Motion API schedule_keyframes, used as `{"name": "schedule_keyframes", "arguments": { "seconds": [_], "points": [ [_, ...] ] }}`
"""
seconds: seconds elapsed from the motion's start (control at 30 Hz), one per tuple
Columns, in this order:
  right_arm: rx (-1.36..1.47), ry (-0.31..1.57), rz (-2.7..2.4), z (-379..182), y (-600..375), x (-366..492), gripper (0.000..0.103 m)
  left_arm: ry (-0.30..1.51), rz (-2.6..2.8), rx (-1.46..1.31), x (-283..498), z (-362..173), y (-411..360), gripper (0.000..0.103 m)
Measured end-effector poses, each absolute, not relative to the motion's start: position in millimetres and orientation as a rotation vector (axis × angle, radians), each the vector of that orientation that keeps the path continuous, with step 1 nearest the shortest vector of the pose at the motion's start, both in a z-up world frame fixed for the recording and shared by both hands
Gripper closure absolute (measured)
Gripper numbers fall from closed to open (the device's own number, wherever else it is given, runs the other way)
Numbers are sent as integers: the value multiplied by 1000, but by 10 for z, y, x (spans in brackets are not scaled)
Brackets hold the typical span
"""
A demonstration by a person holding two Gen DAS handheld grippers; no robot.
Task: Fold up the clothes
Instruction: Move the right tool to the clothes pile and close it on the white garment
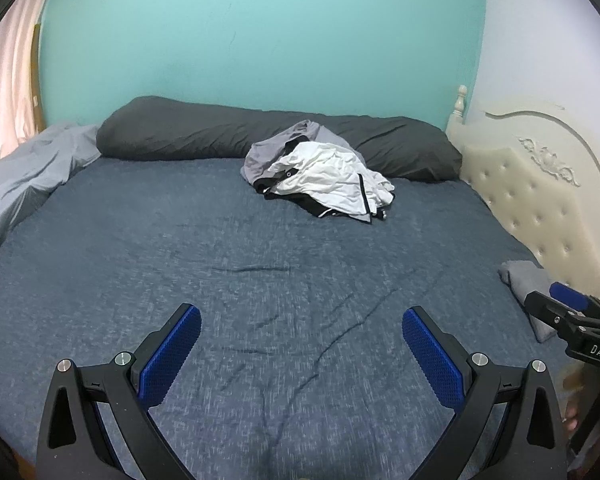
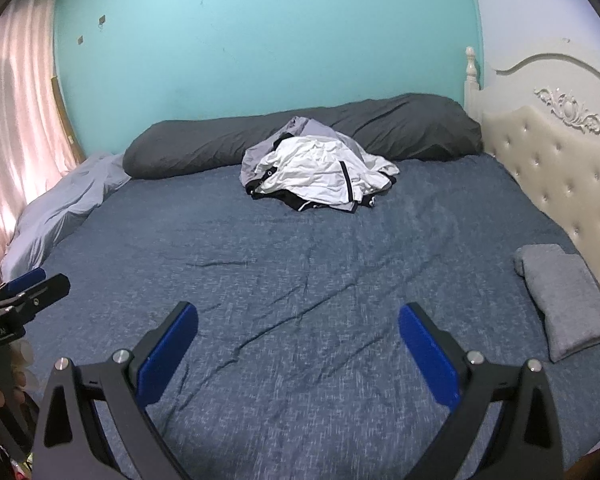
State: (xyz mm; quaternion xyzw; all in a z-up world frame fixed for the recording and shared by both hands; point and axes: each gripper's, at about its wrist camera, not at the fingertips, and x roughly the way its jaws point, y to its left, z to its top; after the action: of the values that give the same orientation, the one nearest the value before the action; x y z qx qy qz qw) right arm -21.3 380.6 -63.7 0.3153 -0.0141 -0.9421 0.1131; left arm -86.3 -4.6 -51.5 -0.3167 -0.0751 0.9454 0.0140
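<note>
While nothing is in my grip, the clothes to fold sit in a crumpled pile [image 1: 320,176] at the far side of the bed [image 1: 180,260], resting against a long dark pillow [image 1: 180,136] that runs along the teal wall [image 1: 260,40]. On top lies a white garment [image 2: 324,176] with black trim; a pale grey one [image 2: 312,128] is bunched under and behind it. Near the right edge, just beside the cream tufted headboard [image 2: 560,168], a grey piece [image 2: 564,296] already lies folded flat.

My left claw [image 1: 300,356] hangs low over the bare blue sheet with its blue pads spread wide, holding nothing. My right claw [image 2: 298,356] is the same: wide apart, empty, near the front of the bed. Each shows at the edge of the other's view. A light grey blanket [image 1: 24,184] is heaped at the left, below a pink curtain [image 2: 12,128].

I judge the step in hand to be fetching the next garment. To do it well, I should reach both claws forward to the pile, pinch only the white top layer at two separate points such as its trimmed edges, and lift it free of the grey one. Then I should draw it onto the open sheet in front, where there is room to spread it flat.
</note>
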Motion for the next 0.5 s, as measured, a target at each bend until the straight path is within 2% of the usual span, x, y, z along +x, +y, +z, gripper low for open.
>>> {"name": "schedule_keyframes", "arguments": {
  "seconds": [0.23, 0.5],
  "points": [
    [957, -10, -2740, -905, 3813, -866, 2, -249, 2960, -985, -1326, -793, -134, 0],
    [990, 22, -2706, -1271, 3814, -1600, 2, -348, 2952, -1080, -1866, -1359, -345, 0]
  ]
}}
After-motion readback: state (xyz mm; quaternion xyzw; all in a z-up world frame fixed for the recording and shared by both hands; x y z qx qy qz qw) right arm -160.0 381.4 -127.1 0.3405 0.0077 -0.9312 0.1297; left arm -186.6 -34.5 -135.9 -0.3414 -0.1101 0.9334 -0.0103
